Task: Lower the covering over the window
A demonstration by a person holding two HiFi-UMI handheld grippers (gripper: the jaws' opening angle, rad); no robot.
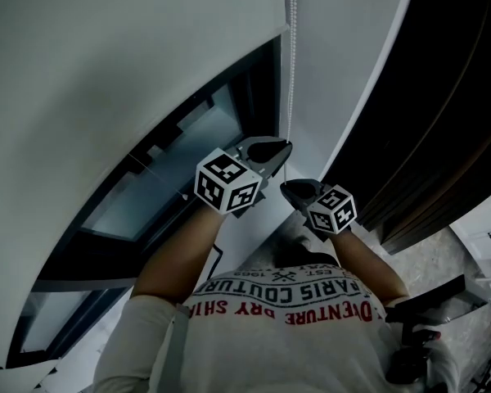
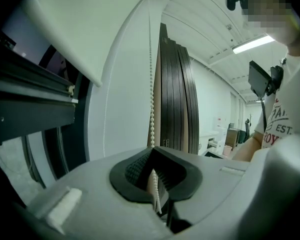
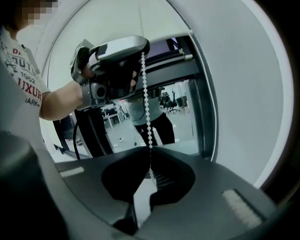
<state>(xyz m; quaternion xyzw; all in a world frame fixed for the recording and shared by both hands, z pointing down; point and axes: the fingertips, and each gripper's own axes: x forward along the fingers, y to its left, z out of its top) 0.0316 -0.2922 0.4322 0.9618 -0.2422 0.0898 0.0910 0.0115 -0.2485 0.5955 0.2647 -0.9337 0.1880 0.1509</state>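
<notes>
A white roller blind (image 1: pixel 106 64) covers the upper part of a dark-framed window (image 1: pixel 159 182). Its white bead chain (image 1: pixel 291 64) hangs down beside the window's right edge. My left gripper (image 1: pixel 272 151) is shut on the chain, and my right gripper (image 1: pixel 298 190) is shut on it just below. In the left gripper view the bead chain (image 2: pixel 151 104) runs down along the blind (image 2: pixel 75 29) into the closed left gripper (image 2: pixel 152 154). In the right gripper view the chain (image 3: pixel 146 104) stretches from the left gripper (image 3: pixel 115 64) down into the right gripper (image 3: pixel 150 153).
Tall dark panels (image 1: pixel 442 97) lean against the wall to the right of the chain. White cabinets (image 1: pixel 487 228) and a dark device (image 1: pixel 417 334) sit on the speckled floor at lower right. The glass (image 3: pixel 177 109) reflects a person and office chairs.
</notes>
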